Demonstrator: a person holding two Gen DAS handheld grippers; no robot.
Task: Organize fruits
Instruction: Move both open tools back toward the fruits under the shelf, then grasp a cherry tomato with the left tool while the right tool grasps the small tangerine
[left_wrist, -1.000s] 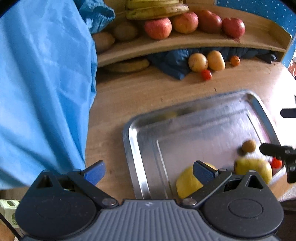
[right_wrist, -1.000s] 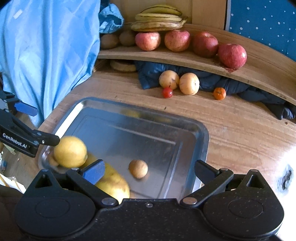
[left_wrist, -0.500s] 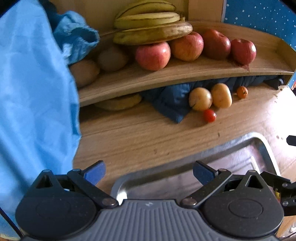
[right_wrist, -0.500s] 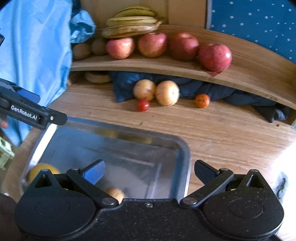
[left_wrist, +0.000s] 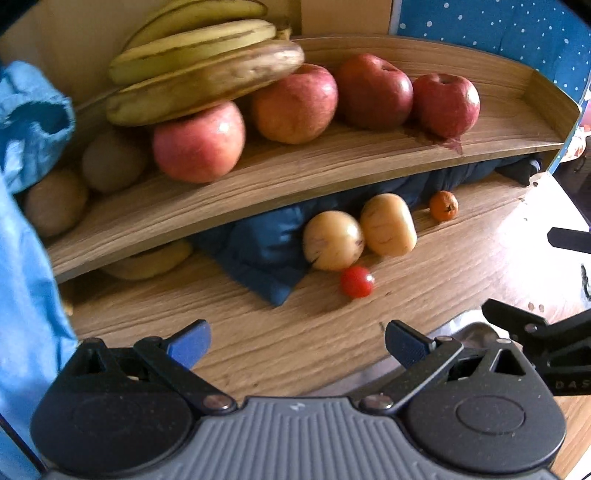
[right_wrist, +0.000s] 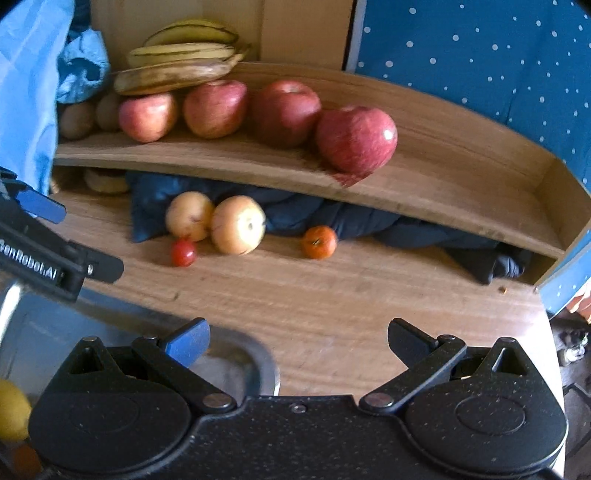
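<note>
Both your grippers, left gripper (left_wrist: 297, 338) and right gripper (right_wrist: 297, 338), are spread wide and empty. You're reaching for loose fruit: the cherry tomato (left_wrist: 356, 282) sits at 12 o'clock, so centre the jaws there next.

Ahead of the tool, a curved wooden shelf (right_wrist: 424, 184) raised over a wood-grain tabletop (right_wrist: 332, 295). Behind it, a pale wooden panel (right_wrist: 303, 29); to the right, blue white-dotted fabric (right_wrist: 480, 55). At far left, light blue cloth (left_wrist: 22, 258). Dark blue cloth (right_wrist: 369, 221) bunched beneath the shelf. Daylit throughout.
</note>
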